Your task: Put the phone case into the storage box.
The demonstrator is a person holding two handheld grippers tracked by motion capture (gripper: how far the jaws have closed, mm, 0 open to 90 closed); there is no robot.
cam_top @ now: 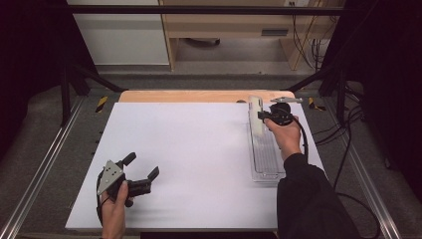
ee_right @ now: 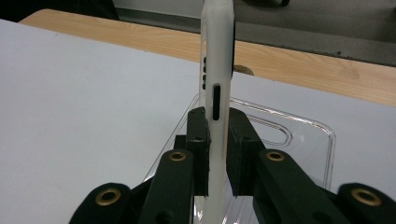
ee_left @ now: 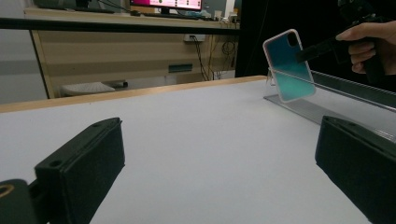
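Note:
A white-rimmed phone case (cam_top: 256,115) with a teal back (ee_left: 289,65) hangs above the far end of a clear plastic tray (cam_top: 263,159). My right gripper (cam_top: 262,116) is shut on the case's edge, and in the right gripper view the two pads squeeze the thin white case (ee_right: 217,70) edge-on, over the tray's (ee_right: 299,135) rounded end. My left gripper (cam_top: 143,167) rests on the white mat near the front left, open, with nothing between its jaws. In the left gripper view both fingers (ee_left: 88,163) stand wide apart, facing the held case.
A white mat (cam_top: 189,149) covers the wooden table (cam_top: 199,95). Black frame rails and cables (cam_top: 343,129) run along the right side. A wooden desk (ee_left: 116,51) stands behind the table.

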